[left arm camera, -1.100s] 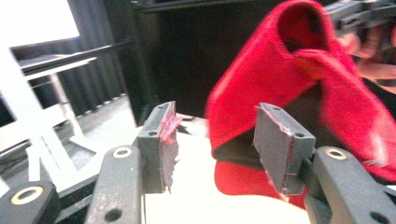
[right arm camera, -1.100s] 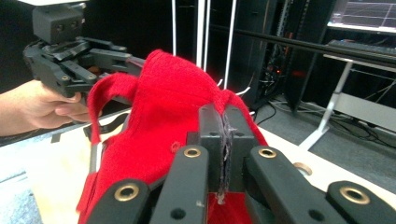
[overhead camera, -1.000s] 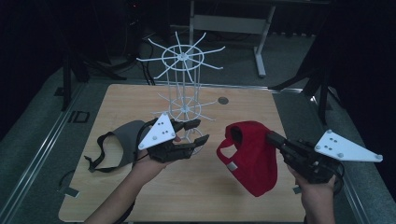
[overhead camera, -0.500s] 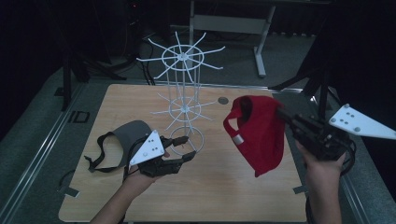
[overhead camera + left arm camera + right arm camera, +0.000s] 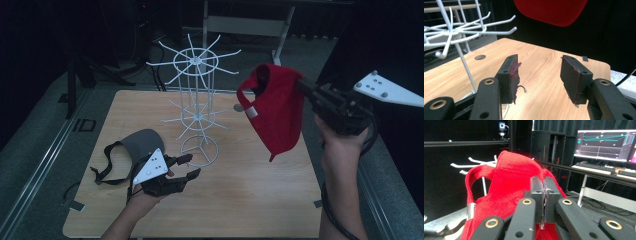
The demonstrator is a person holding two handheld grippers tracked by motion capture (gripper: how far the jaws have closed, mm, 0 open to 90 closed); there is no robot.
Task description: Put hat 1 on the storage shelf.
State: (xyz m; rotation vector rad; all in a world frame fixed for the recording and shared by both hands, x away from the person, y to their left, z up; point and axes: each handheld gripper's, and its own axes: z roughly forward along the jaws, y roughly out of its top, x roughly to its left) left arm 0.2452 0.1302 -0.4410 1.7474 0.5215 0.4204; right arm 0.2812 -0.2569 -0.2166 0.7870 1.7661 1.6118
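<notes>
A red cap (image 5: 277, 110) hangs in the air at the right of the white wire rack (image 5: 196, 107), its back strap loop turned toward the rack's upper prongs. My right gripper (image 5: 301, 86) is shut on the cap's cloth; in the right gripper view its jaws pinch the red cap (image 5: 509, 185) at my right gripper (image 5: 544, 185). A grey cap (image 5: 137, 147) lies on the table at the left. My left gripper (image 5: 190, 167) is low over the table beside the rack's round foot, open, with nothing between its jaws (image 5: 539, 72).
The wooden table (image 5: 250, 200) has bare room in front and at the right under the red cap. A round hole (image 5: 238, 107) sits behind the rack. A metal frame stands beyond the table's far edge. A lit monitor (image 5: 605, 145) is off to the side.
My right gripper has lifted the red cap off the table and up toward the rack's top. My left gripper has sunk from beside the rack to just above the table.
</notes>
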